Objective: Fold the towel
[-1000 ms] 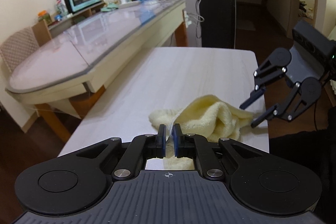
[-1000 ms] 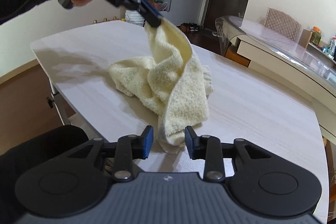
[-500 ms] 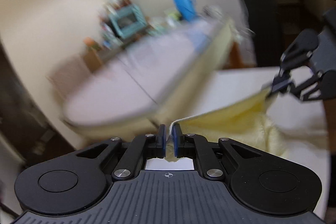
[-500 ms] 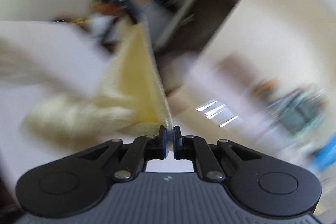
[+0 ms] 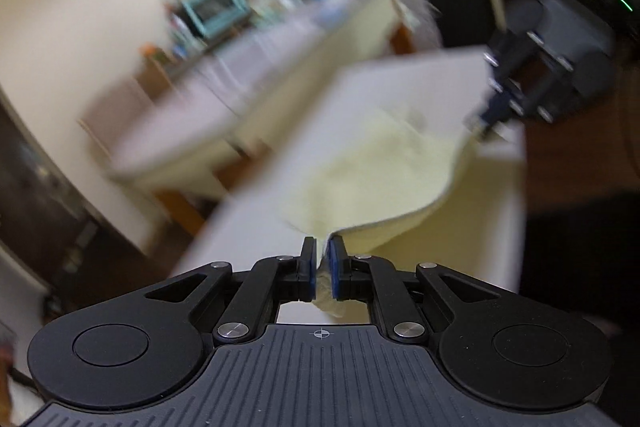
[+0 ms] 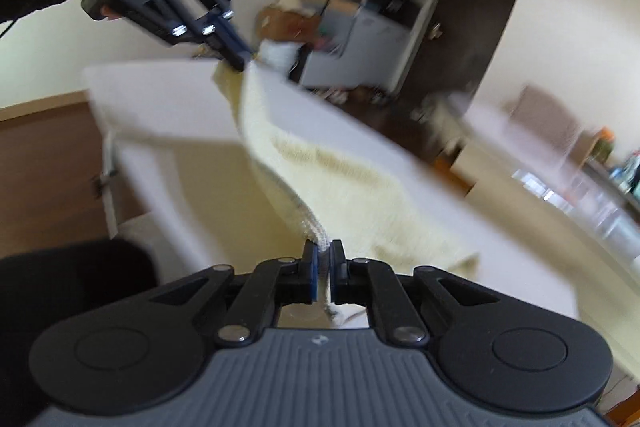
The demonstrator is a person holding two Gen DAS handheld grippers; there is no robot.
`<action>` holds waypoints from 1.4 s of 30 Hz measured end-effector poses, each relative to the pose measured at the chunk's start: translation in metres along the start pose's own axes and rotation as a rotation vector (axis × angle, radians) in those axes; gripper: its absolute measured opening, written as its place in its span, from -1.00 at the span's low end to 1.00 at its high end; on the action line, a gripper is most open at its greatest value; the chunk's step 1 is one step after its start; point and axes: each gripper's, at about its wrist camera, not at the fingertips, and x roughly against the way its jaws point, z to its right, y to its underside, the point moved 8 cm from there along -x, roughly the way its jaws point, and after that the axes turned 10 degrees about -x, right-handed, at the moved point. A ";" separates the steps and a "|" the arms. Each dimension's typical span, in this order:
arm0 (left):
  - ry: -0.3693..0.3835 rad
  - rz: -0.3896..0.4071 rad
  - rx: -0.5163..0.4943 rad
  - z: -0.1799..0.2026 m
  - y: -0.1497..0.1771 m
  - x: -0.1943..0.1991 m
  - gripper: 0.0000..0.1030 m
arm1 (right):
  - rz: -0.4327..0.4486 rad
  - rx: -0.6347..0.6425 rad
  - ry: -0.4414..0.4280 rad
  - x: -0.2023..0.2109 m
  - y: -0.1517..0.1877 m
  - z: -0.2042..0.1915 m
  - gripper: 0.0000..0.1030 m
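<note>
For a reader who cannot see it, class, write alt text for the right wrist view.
The right gripper pinches one end of a pale yellow towel, stretched to the left gripper gripping its far end above a white table. The background is motion-blurred.

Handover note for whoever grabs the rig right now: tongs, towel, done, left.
Left tongs: shut on one end of the towel.
Right tongs: shut on the other end.
Towel: stretched between both tongs, its edge raised, the rest trailing toward the table; views are blurred, so contact is unclear.
Done: both ends gripped, towel opened out.
Left: probably lay it flat, then fold; no fold made yet.
</note>
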 end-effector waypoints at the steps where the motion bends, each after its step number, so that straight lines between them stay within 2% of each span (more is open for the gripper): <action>1: 0.028 -0.013 0.009 0.012 0.007 0.000 -0.86 | -0.017 -0.008 0.002 0.002 0.006 -0.002 -0.88; 4: 0.112 -0.049 0.040 0.046 0.028 0.000 -0.86 | -0.035 -0.022 0.030 0.013 0.013 0.003 -0.88; 5: 0.146 -0.036 0.074 0.043 0.038 -0.006 -0.85 | -0.044 -0.026 0.028 0.014 0.015 0.003 -0.87; 7: 0.168 -0.043 0.060 0.048 0.038 -0.010 -0.82 | -0.070 -0.032 0.028 0.020 0.020 0.008 -0.79; 8: 0.185 -0.048 0.053 0.048 0.037 -0.011 -0.74 | -0.083 -0.026 0.029 0.023 0.021 0.010 -0.66; 10: 0.217 -0.039 0.066 0.043 0.034 -0.007 -0.60 | -0.083 -0.036 0.002 0.032 0.022 0.004 -0.53; 12: 0.248 -0.016 0.098 0.032 0.031 0.000 -0.23 | -0.054 -0.074 -0.039 0.044 0.019 0.000 -0.31; 13: 0.262 -0.004 0.116 0.026 0.030 0.003 -0.21 | -0.022 -0.121 -0.064 0.051 0.014 0.002 -0.28; 15: 0.257 0.006 0.145 0.011 0.033 0.005 -0.17 | 0.021 -0.187 -0.080 0.056 0.003 0.012 -0.17; 16: 0.210 0.007 0.164 -0.005 0.030 0.001 -0.17 | 0.039 -0.227 -0.084 0.056 -0.003 0.021 -0.13; 18: 0.167 -0.004 0.171 -0.028 0.023 -0.012 -0.17 | 0.049 -0.288 -0.072 0.050 -0.010 0.037 0.01; 20: 0.128 -0.017 0.171 -0.049 0.014 -0.029 -0.17 | 0.033 -0.310 -0.031 0.036 -0.015 0.056 0.02; 23: 0.116 -0.024 0.152 -0.061 -0.001 -0.054 -0.17 | 0.016 -0.322 0.005 0.020 -0.021 0.077 0.02; 24: 0.103 -0.032 0.137 -0.071 -0.008 -0.074 -0.17 | 0.012 -0.331 0.018 0.014 -0.023 0.085 0.03; 28: 0.118 -0.051 0.119 -0.088 -0.016 -0.118 -0.19 | 0.004 -0.342 0.060 0.002 -0.026 0.108 0.13; 33: 0.165 -0.113 0.070 -0.095 -0.005 -0.170 -0.19 | -0.018 -0.343 0.100 -0.014 -0.021 0.133 0.15; 37: 0.198 -0.137 0.045 -0.088 0.008 -0.181 -0.19 | -0.046 -0.355 0.117 -0.022 -0.013 0.149 0.19; 39: 0.205 -0.132 0.028 -0.084 0.011 -0.183 -0.21 | -0.055 -0.355 0.121 -0.027 -0.011 0.156 0.29; 42: 0.205 -0.125 0.017 -0.083 0.012 -0.185 -0.21 | -0.067 -0.354 0.123 -0.035 -0.010 0.163 0.31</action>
